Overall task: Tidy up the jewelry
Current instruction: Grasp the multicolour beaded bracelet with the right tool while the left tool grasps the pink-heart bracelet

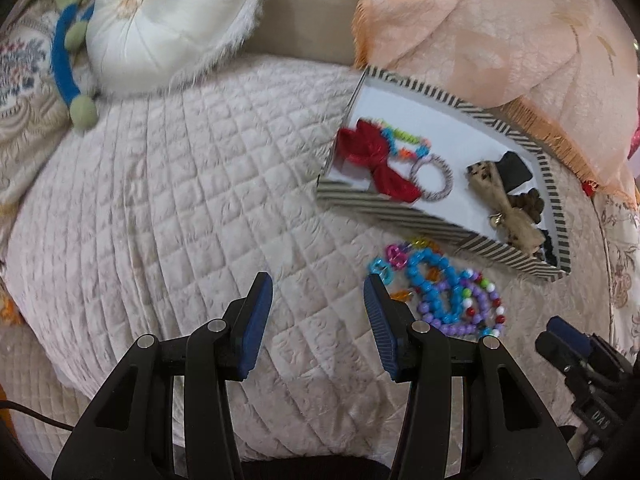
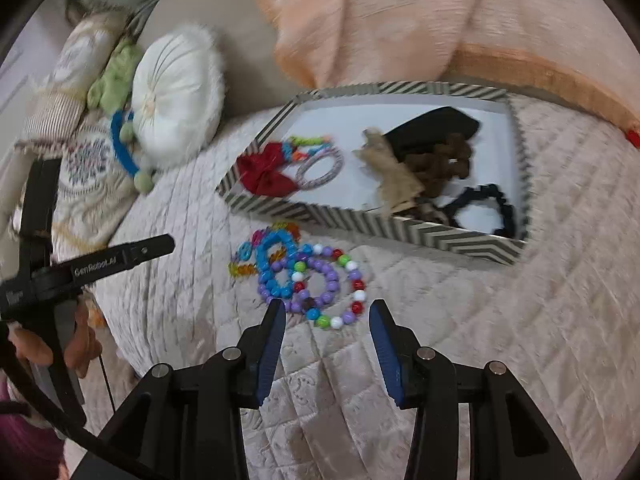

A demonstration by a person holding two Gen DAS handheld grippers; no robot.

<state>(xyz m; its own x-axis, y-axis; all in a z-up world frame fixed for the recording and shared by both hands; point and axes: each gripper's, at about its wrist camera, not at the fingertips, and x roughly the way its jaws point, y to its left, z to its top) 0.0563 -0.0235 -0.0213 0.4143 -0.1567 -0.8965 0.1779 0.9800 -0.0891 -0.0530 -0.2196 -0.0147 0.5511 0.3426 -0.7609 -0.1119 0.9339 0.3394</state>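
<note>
A pile of bead bracelets (image 1: 444, 292) (image 2: 308, 280) in blue, purple and mixed colours lies on the quilted cover, just in front of a striped tray (image 1: 404, 222) (image 2: 360, 220). Inside the tray lie a red bow (image 1: 376, 160) (image 2: 266, 172), a grey hair tie (image 1: 432, 178) (image 2: 322, 168), a tan bow (image 1: 500, 196) and dark scrunchies (image 2: 440, 160). My left gripper (image 1: 319, 294) is open over bare quilt, left of the beads. My right gripper (image 2: 328, 320) is open, its fingertips either side of the near edge of the bead pile, nothing gripped.
A round white cushion (image 1: 168, 20) (image 2: 176, 96) and a blue-and-green toy (image 1: 64, 60) lie at the back left. Peach fringed fabric (image 1: 500, 32) (image 2: 400, 20) drapes behind the tray. The left gripper's body and a hand (image 2: 60, 280) show at the left edge.
</note>
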